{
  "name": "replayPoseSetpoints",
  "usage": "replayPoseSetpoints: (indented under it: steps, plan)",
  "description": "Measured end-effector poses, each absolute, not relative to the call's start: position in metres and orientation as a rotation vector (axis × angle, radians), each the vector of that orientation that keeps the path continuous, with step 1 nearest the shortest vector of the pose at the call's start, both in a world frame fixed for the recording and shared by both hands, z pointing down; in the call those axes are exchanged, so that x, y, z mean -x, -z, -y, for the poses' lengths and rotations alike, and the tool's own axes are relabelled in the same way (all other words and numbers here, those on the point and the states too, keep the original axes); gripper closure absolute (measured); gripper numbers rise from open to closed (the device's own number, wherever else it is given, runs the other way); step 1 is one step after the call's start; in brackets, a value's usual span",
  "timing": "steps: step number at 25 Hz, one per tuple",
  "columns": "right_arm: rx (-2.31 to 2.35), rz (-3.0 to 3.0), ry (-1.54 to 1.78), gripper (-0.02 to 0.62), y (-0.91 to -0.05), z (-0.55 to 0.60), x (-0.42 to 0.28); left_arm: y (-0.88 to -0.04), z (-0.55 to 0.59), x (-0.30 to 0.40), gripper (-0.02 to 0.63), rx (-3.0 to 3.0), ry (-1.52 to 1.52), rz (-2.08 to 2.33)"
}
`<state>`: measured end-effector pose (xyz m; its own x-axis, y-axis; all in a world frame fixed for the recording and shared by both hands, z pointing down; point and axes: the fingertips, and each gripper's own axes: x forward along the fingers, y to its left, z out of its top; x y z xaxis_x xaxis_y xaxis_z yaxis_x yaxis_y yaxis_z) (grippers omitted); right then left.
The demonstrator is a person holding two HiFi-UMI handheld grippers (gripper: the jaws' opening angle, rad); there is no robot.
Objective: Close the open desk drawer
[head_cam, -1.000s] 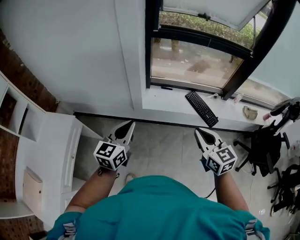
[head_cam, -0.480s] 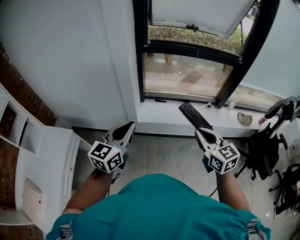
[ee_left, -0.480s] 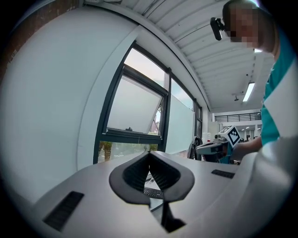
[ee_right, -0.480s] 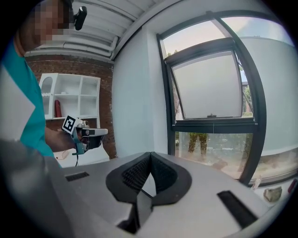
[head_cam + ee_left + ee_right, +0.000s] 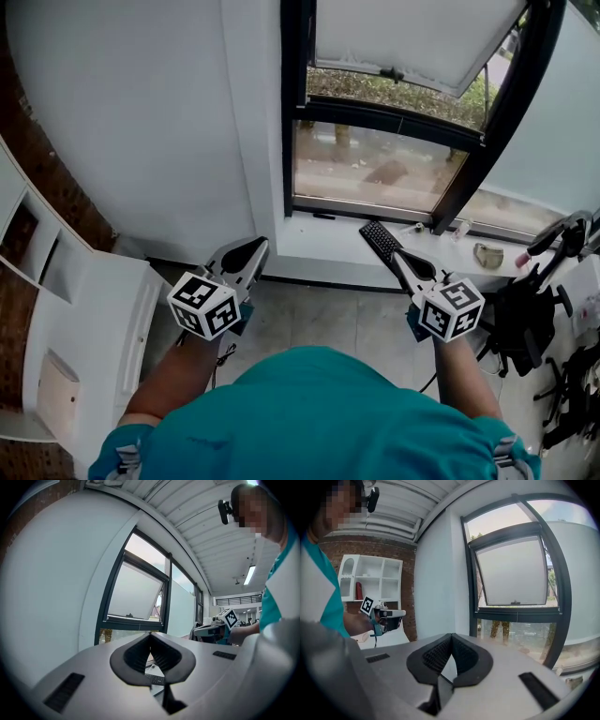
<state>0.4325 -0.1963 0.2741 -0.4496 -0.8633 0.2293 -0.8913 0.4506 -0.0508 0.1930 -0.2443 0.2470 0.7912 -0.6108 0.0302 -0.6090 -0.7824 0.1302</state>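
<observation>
In the head view, a person in a teal shirt point(image 5: 309, 412) holds both tongs in the air above a grey tiled floor point(image 5: 319, 319). The left tongs point(image 5: 251, 246) and the right tongs point(image 5: 398, 258) point towards a white window sill point(image 5: 319, 234), on which a black keyboard point(image 5: 380, 239) lies. The white desk point(image 5: 84, 319) stands at the lower left, to the left of the left tongs and apart from them. Along its right edge runs a long white drawer front with a slim handle point(image 5: 141, 323). I cannot tell how far it stands out. Behind the desk is a white shelf unit with open compartments point(image 5: 42, 248).

In the left gripper view, the jaws of the left tongs meet at their tips with nothing between them. A part of the keyboard shows through the small gap under the tips.

In the right gripper view, the jaws of the right tongs are also together at the tips and hold nothing. A red upright thing point(image 5: 358, 591) stands in one left compartment of the shelf unit.
</observation>
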Motion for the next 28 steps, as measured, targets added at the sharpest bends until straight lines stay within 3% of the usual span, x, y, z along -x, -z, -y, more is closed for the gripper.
replayPoseSetpoints:
  steps: [28]
  plan:
    - [-1.511, 2.558, -0.233, 0.575, -0.265, 0.187, -0.424, -0.24, 0.231, -0.19, 0.592, -2.838, 0.053, 0.929]
